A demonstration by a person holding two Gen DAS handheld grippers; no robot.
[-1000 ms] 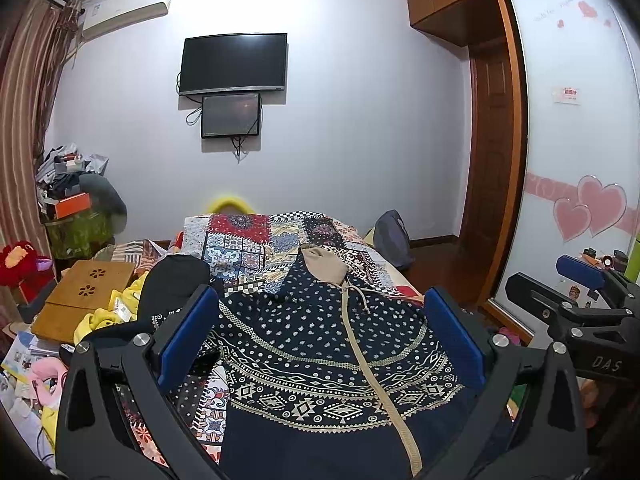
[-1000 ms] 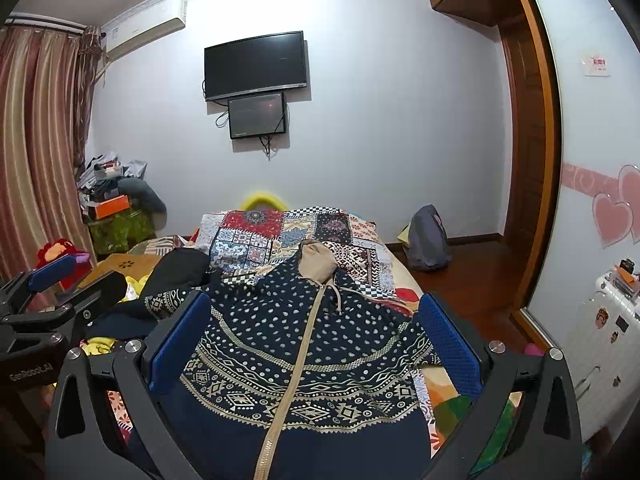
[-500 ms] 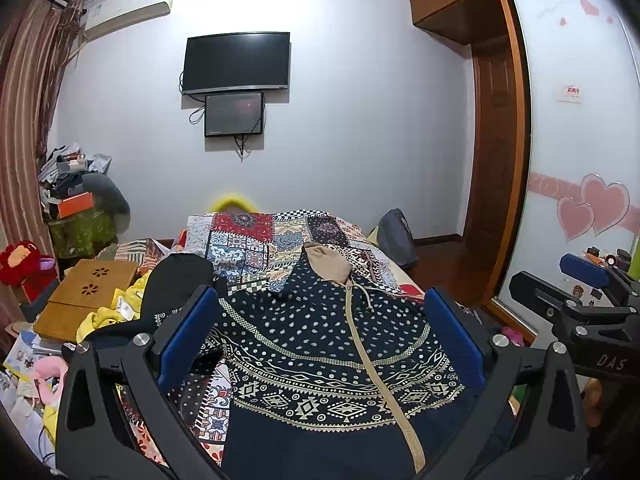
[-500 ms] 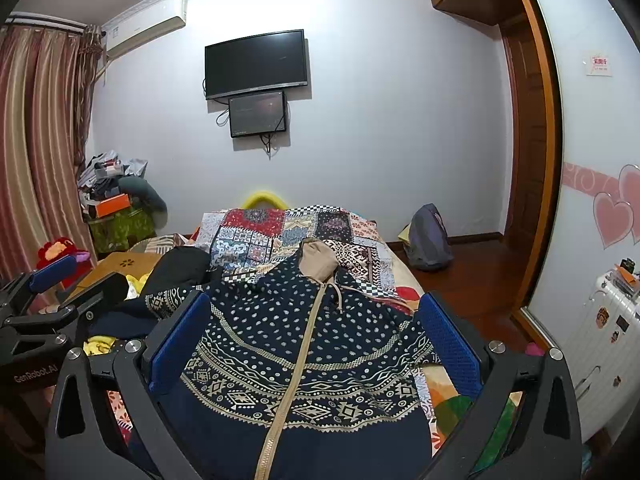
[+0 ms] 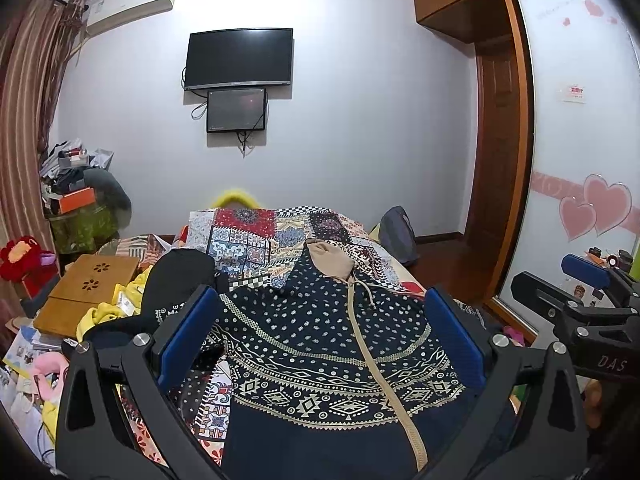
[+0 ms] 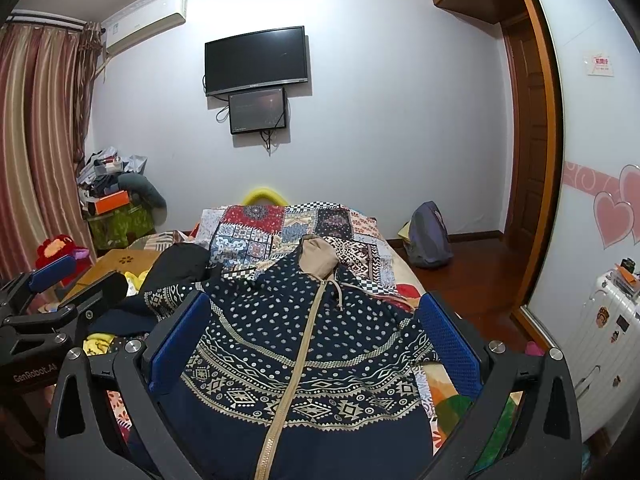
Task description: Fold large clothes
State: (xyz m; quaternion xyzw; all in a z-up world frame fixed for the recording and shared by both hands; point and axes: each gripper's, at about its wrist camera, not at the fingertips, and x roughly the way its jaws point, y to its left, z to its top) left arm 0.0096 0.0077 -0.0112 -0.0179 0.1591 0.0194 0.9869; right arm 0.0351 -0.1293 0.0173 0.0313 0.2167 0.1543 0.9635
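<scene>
The lower hem of the navy patterned hoodie (image 5: 320,344) is cut off by the bottom edge in both wrist views, so how far it reaches toward the person cannot be told. Its left sleeve is partly buried under a black garment (image 5: 176,276) and the tool's own frame; the right sleeve edge disappears behind the blue pad in the right wrist view. The hoodie lies spread front-up on the bed (image 6: 288,224), zip running down the middle, tan hood (image 6: 318,258) pointing to the far wall, over a patchwork quilt (image 5: 248,236).

The left tool (image 5: 320,340) hangs above the garment, level and aimed along the bed, its two blue pads spread wide with nothing between them. The right tool (image 6: 310,340) is posed the same way, also spread wide and empty, just beside the left one; each shows at the edge of the other's view. Clutter left of the bed is too jumbled to sort out.
</scene>
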